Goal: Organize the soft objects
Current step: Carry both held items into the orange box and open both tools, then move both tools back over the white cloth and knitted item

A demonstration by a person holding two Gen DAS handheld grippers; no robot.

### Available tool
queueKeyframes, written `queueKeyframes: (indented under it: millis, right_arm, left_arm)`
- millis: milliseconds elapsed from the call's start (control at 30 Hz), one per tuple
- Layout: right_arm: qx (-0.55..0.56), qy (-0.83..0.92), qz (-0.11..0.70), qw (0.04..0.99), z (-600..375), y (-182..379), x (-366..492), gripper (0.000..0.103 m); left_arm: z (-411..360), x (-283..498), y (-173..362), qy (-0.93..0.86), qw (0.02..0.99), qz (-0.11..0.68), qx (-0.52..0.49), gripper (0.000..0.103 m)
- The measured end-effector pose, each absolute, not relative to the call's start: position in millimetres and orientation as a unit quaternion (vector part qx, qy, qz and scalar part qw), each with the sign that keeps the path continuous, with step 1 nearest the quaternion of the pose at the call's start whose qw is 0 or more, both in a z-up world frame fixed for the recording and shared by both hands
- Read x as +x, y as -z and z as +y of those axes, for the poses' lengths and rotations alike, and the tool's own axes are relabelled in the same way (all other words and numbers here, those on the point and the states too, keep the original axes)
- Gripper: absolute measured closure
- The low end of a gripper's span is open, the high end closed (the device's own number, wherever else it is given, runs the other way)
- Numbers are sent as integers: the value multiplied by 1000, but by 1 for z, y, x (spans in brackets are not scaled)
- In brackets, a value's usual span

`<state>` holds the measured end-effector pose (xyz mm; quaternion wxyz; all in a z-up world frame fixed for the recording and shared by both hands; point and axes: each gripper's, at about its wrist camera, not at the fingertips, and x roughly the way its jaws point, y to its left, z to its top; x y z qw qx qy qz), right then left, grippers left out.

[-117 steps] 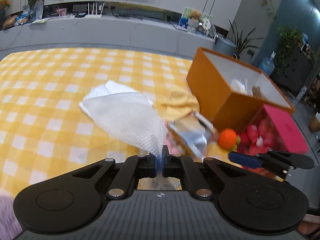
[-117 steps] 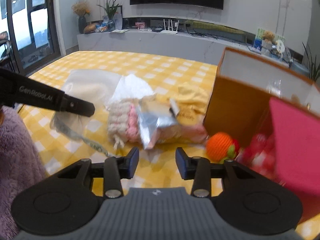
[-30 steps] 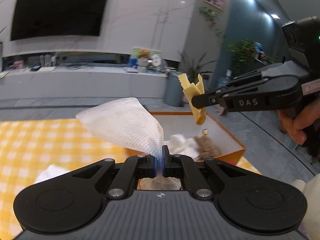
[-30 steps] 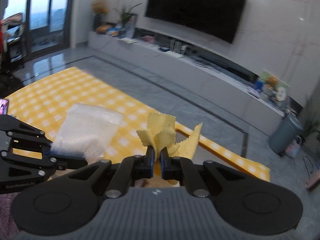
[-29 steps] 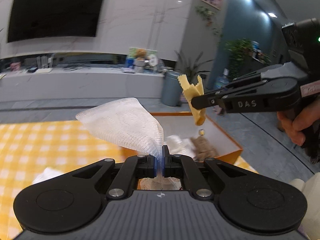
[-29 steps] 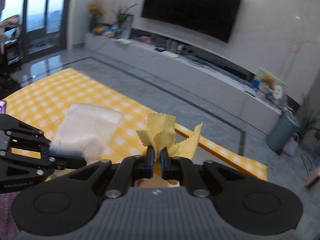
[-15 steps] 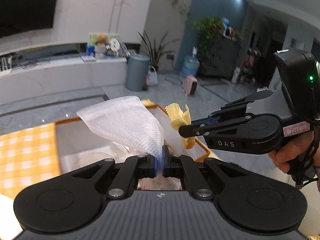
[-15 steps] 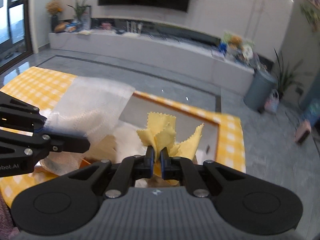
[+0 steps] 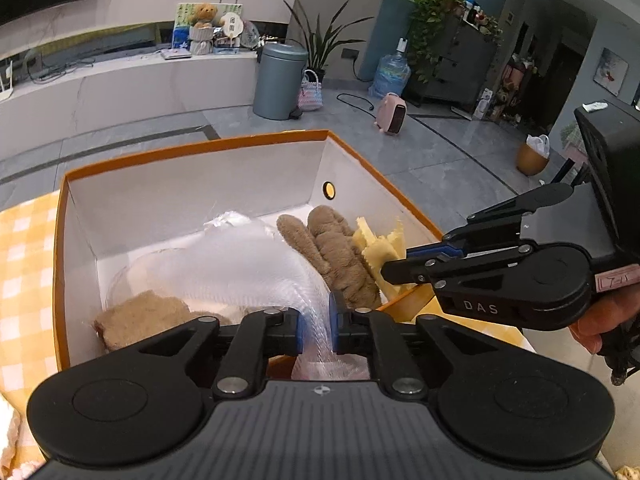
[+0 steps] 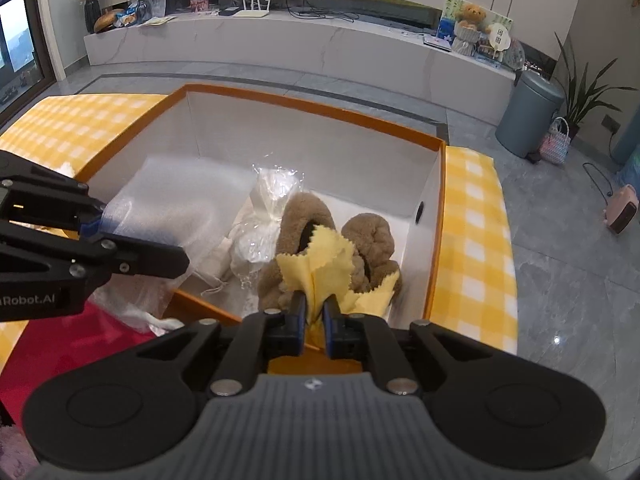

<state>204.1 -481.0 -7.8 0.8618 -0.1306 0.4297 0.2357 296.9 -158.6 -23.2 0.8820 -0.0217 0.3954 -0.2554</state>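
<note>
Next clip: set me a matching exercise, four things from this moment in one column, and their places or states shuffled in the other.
Things:
1. yellow zigzag-edged cloth
2. white foam mesh sheet
3. brown fuzzy slippers
4. pink heater

Places or states:
A. on the grey floor beyond the table
B. between the fingers of the left claw, draping into the orange cardboard box
C. lying inside the box, untouched by either claw
D. between the fingers of the right claw, over the slippers

Pairs: 1-D, 2-B, 3-C, 4-A
</note>
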Motion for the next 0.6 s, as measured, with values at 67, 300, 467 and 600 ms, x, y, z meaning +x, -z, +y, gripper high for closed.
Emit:
queueKeyframes:
  millis: [67, 300, 467, 600]
  right_arm:
    - [-129, -237, 432, 861, -482, 7, 203, 94]
    - [-134, -235, 428, 862, -481, -12, 197, 43]
    - [-169, -233, 428, 857, -472, -28, 186, 34]
    - [-171, -235, 412, 864, -468, -46, 171, 25]
  left_arm:
    - [-153, 294, 24, 250, 882, 398, -31, 70]
    - [-142, 283, 14, 245, 888, 384, -58, 18]
    - [-135, 275, 0, 247, 891, 376, -58, 15]
    - [-128, 262, -14, 259, 894, 360, -60, 13]
